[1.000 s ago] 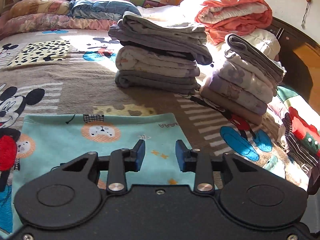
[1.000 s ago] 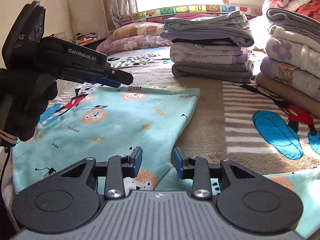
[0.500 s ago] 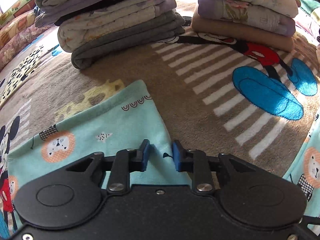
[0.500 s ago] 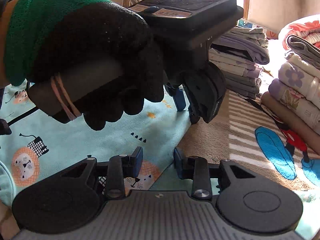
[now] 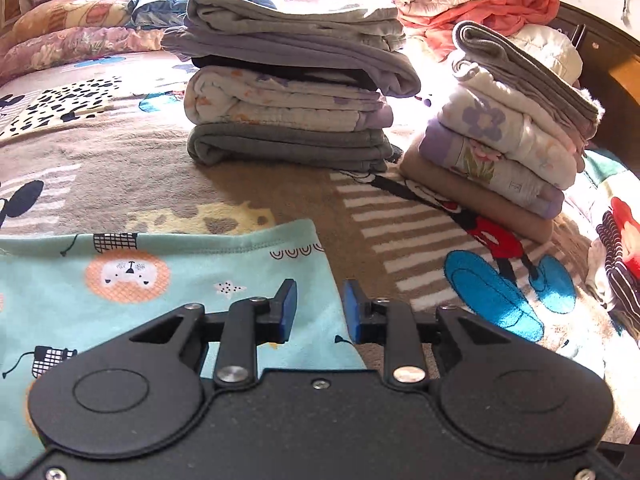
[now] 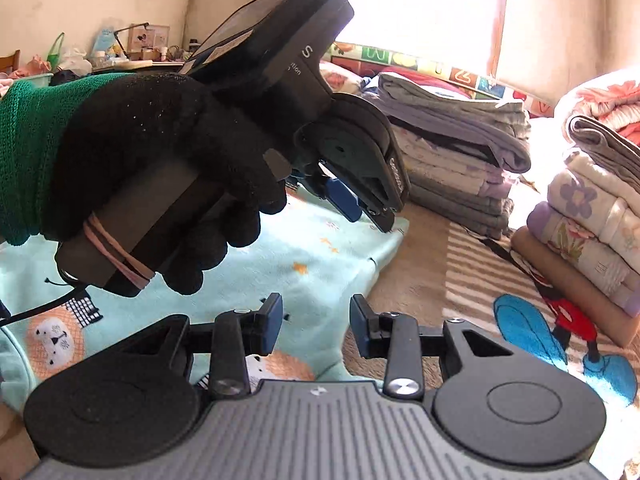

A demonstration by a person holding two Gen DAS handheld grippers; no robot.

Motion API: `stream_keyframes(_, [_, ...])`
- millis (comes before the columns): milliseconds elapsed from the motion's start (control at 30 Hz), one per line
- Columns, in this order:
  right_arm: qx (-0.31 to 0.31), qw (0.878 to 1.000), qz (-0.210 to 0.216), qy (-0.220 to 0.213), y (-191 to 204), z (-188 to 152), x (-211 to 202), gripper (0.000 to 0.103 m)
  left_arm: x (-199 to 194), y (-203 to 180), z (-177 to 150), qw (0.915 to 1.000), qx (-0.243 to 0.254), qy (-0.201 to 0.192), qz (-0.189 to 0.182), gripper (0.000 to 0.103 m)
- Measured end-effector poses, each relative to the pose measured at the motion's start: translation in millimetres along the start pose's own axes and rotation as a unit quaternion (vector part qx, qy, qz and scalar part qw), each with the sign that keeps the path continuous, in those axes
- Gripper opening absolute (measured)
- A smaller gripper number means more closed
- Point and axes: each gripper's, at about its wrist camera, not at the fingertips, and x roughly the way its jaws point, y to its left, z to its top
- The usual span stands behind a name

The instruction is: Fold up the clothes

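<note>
The bed blanket [image 5: 120, 168], with its cartoon-mouse print, carries everything here, and its plush pile is the first risk: a garment dragged across it will likely catch and bunch rather than slide. On it, well behind the work, stand two stacks of folded clothes, the grey stack [image 5: 288, 92] and the floral stack [image 5: 500, 148] just beside it; a wide sweep of either arm during a fold could topple them (the floral one already leans).

The task's thing, the turquoise lion-print garment [image 5: 140, 280], lies spread flat in the foreground, its right edge running under both tools. In the right wrist view the same cloth narrows toward the near side, so what looks like one layer may be two, and a pinch could take only the top.

The left gripper [image 5: 318, 310] hangs over that right edge with its jaws apart by a moderate gap, holding nothing. The gloved left hand [image 6: 160, 176] carries it tilted down toward the cloth. The right gripper [image 6: 316, 328] is likewise parted and empty, above the nearer edge. If the two close at unequal depths, the fold line will probably come out skewed.
</note>
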Motion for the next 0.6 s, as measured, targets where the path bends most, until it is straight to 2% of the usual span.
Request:
stream_keyframes(33, [0.002,1.0,0.013,0.005,1.8,0.1,3.6,0.036,-0.1,-0.9,-1.5,0.9999,0.012,0.009,-0.003,0.024])
stream_keyframes(100, [0.034,0.997,0.04,0.052,-1.6,-4.4,21.5,0.037,4.3,-3.6,-5.9,0.9989,0.033,0.031,-0.007,0.023])
stream_keyframes(167, [0.067,0.994,0.059,0.066,-11.4,-7.8,29.5,0.039,28.0,-8.3,-15.7,0.9953,0.057,0.076,0.016,0.023])
stream_keyframes(267, [0.085,0.992,0.065,0.061,-16.4,-7.4,24.3,0.038,34.7,-2.7,-17.7,0.9961,0.047,0.071,0.024,0.023])
stream_keyframes(333, [0.08,0.994,0.065,0.032,-14.8,-5.1,13.8,0.038,22.9,-5.4,-10.6,0.9979,0.045,0.046,0.009,0.023])
stream_keyframes(400, [0.076,0.995,0.056,0.001,-13.5,-3.1,11.0,0.039,26.7,-11.4,-7.1,0.9969,0.06,0.05,0.01,0.023])
stream_keyframes(467, [0.099,0.993,0.066,0.019,-16.3,-2.6,26.7,0.044,46.9,-13.7,-5.8,0.994,0.072,0.074,0.036,0.023])
stream_keyframes(533, [0.122,0.989,0.068,0.046,-18.8,-5.7,40.4,0.045,60.9,-7.4,1.2,0.9954,0.059,0.068,0.035,0.023])
stream_keyframes(600, [0.13,0.988,0.073,0.05,-19.2,-7.0,37.5,0.045,69.6,-5.5,14.3,0.9954,0.056,0.064,0.045,0.023])
